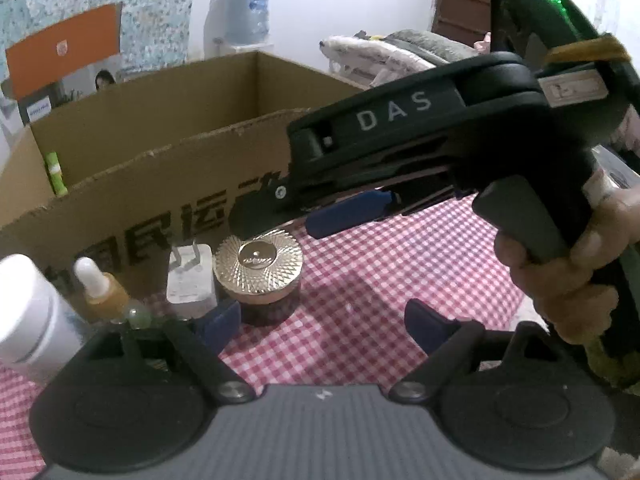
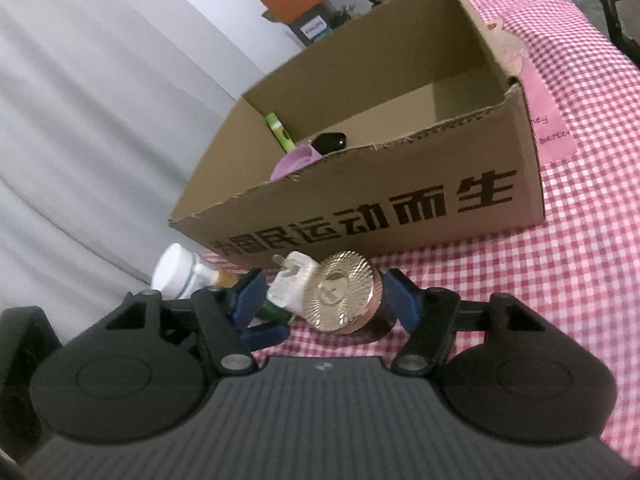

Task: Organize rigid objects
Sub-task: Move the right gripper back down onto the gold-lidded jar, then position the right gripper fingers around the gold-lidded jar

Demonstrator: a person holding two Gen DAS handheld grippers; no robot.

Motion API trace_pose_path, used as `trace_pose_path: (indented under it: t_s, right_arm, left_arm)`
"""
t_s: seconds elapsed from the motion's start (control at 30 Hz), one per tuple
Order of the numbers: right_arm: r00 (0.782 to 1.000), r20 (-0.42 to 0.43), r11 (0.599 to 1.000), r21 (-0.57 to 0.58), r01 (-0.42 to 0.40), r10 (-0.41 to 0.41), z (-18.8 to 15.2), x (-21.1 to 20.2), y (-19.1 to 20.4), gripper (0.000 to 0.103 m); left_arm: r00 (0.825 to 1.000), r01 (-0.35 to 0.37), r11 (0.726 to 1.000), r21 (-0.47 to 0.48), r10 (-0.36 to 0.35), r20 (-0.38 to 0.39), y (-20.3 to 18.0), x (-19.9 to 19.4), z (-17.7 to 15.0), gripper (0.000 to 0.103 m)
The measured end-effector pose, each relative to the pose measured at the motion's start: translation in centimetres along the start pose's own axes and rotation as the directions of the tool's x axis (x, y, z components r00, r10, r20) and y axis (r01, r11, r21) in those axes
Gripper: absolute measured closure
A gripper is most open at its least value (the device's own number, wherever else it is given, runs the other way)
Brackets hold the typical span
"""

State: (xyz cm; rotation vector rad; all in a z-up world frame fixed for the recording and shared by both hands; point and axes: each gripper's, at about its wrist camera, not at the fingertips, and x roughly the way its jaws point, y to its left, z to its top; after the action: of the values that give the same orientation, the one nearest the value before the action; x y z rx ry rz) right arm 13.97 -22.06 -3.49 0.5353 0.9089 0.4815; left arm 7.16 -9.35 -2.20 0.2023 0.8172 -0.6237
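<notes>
The jar [image 2: 347,300] before the box [image 2: 400,208] is flanked by the right gripper [image 2: 320,298], jaws half-open, untouching; the left gripper [image 1: 320,320] is held wide, empty.

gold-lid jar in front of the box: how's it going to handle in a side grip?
The gold-lid jar looks squat and wide, so it probably won't tip. Its dark glossy body suggests glass: likely heavy for its size, slippery and breakable. The white plug adapter stands right beside it, so a push may knock that.
</notes>
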Motion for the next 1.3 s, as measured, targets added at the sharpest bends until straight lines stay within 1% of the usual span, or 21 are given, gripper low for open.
trace_pose_path:
  t_s: [0.2,0.4,0.5,0.7,0.93,1.13,1.3]
  right_arm:
    - [0.999,-0.042,0.999,-0.008,0.032,-0.033,0.9,2.5,-0.5,0.04]
    - [0.997,-0.08,1.0,-0.011,0.005,-0.005,1.2,4.4,-0.5,0.039]
    - [0.997,-0.079,1.0,-0.023,0.013,-0.015,1.1,4.3,-0.4,0.039]
    - [0.997,-0.075,0.999,-0.018,0.027,-0.029,0.3,3.0,-0.9,0.038]
    - [0.996,-0.063,0.998,-0.001,0.055,-0.055,-1.1,0.3,-2.2,0.038]
    - [0.996,-0.049,0.997,0.041,0.071,-0.068,-2.8,-1.9,-3.1,0.038]
    - [0.998,-0.01,0.993,0.098,0.058,-0.057,-3.9,-3.2,-4.2,0.037]
  left_arm:
    - [1.0,-0.018,1.0,-0.009,0.018,-0.013,0.8,1.5,-0.2,0.014]
    - [1.0,-0.013,1.0,-0.024,0.012,-0.015,1.2,2.2,0.2,0.013]
    - [1.0,-0.008,1.0,-0.019,0.008,-0.009,1.3,2.3,0.4,0.013]
    - [1.0,0.012,1.0,0.027,-0.011,-0.005,0.2,2.6,0.6,0.013]
    - [0.999,0.054,0.995,0.087,-0.053,-0.008,-2.2,3.1,0.5,0.013]
    - [0.995,0.101,0.988,0.118,-0.099,-0.019,-3.8,3.1,0.3,0.013]
    - [0.995,0.101,0.987,0.123,-0.101,-0.01,-3.8,3.3,-0.2,0.014]
